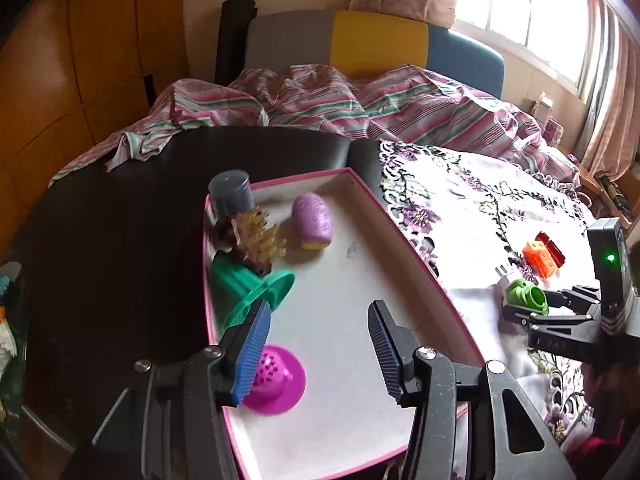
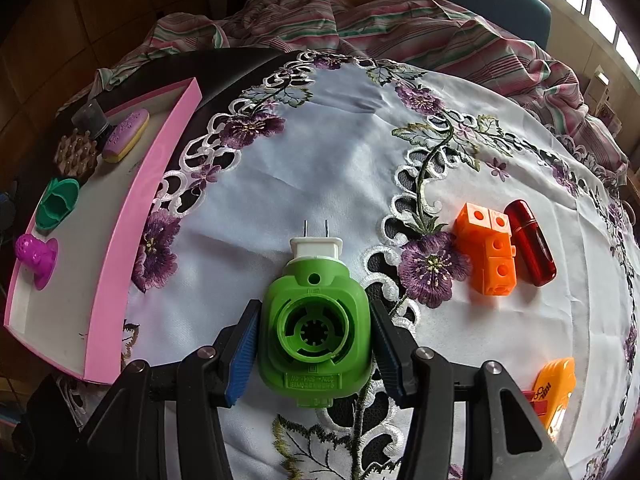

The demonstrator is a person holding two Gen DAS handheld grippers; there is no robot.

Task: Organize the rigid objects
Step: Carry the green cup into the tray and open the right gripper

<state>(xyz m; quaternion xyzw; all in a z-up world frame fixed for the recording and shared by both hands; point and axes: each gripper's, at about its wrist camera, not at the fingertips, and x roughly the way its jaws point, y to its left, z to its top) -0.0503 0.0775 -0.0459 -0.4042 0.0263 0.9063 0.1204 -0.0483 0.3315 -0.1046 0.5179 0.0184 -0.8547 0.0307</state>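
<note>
Right gripper (image 2: pixel 314 354): the jaws are closed against the two flanks of a green plug-in device (image 2: pixel 314 328), which is clamped between the blue ribbed pads just above the embroidered tablecloth (image 2: pixel 340 160). The device is seen as a rounded green housing with a circular socket on its face, a white plug block at its far end and two metal prongs pointing away. Raised lettering is noted below the socket; it is too small to be read.

Left gripper (image 1: pixel 318 350): the jaws are held part-way open with nothing between them, above the white floor of a pink-edged tray (image 1: pixel 400 236). A magenta perforated cap (image 1: pixel 276 386) is partly hidden behind the left finger.

Farther along the tray's left side a green funnel-shaped piece (image 1: pixel 248 288), an amber spiked brush (image 1: pixel 262 242), a grey cylinder (image 1: pixel 231 194) and a purple oval object with a yellow base (image 1: pixel 312 222) are recorded.

On the cloth, beyond the held device, an orange block cluster (image 2: pixel 486 252) is touched by a red capsule-shaped case (image 2: pixel 530 248). An orange object (image 2: pixel 556 390) at the right edge is cut off by the gripper arm; its black printing is illegible.
</note>
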